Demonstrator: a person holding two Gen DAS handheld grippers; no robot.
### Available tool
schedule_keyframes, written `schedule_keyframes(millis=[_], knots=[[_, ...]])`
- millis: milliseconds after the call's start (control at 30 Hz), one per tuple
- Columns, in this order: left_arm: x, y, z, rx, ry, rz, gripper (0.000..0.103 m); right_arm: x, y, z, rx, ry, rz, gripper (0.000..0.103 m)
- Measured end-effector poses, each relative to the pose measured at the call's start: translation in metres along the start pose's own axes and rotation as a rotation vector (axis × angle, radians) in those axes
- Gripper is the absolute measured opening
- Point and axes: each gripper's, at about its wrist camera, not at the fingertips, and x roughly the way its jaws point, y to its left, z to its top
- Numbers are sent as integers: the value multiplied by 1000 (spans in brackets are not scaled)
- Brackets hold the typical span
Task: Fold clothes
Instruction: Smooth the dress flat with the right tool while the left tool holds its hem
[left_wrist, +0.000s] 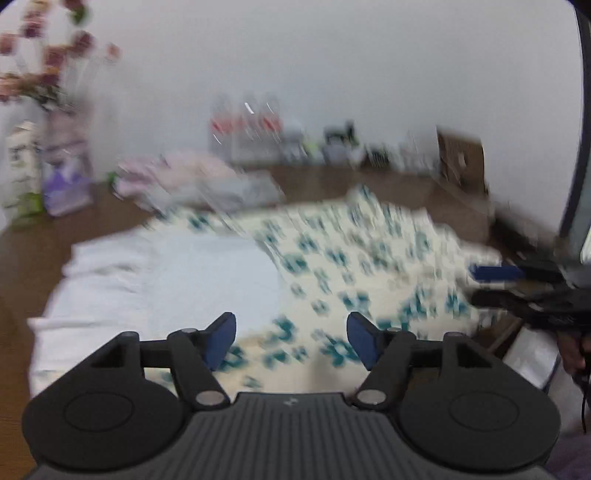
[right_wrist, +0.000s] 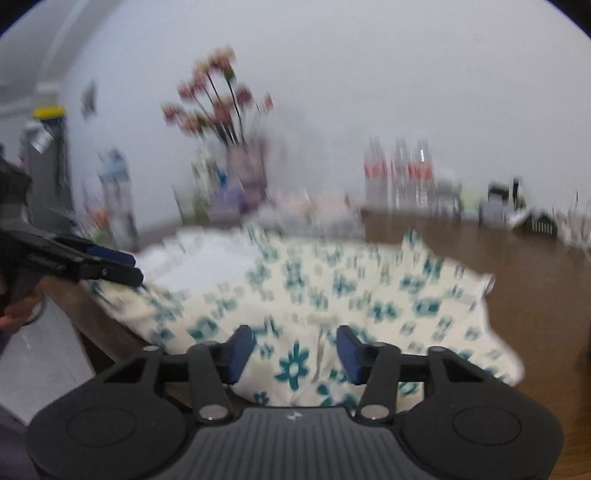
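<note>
Looking along your left gripper (left_wrist: 291, 341), you have its jaws standing apart with nothing pinched; the floral garment (left_wrist: 354, 258) lies under and ahead of them, filling the centre and right of the frame. Your right gripper (right_wrist: 295, 350) also has its jaws apart, narrower, with the patterned cloth visible in the gap but, as far as the blur allows, not pressed by the pads. The garment is spread on the brown table (right_wrist: 535, 280), its long side running from lower left to upper right in the right wrist view, partly over a white cloth (left_wrist: 147, 273) at centre left. Both grippers sit at its near edge, the right one closest to the edge fold, so you would probably pinch there first.
</note>
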Motion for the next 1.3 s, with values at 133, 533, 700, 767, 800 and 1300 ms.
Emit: schedule_keyframes(millis=[133, 533, 700, 767, 800, 1300], knots=[[15, 7, -18, -10, 60, 44, 56, 0, -6, -6, 21, 58, 0, 3], [18, 2, -5, -31, 32, -2, 61, 29, 1, 25, -30, 76, -48, 20], [19, 6, -21, 13, 48, 5, 61, 26, 9, 12, -79, 109, -47, 12], [15, 11, -18, -14, 57, 1, 61, 22, 4, 19, -47, 132, -24, 14], [14, 12, -15, -33, 62, -2, 61, 19, 2, 24, -36, 130, -5, 14], [91, -124, 34, 137, 78, -326, 28, 210, -109, 138, 119, 337, -88, 11]])
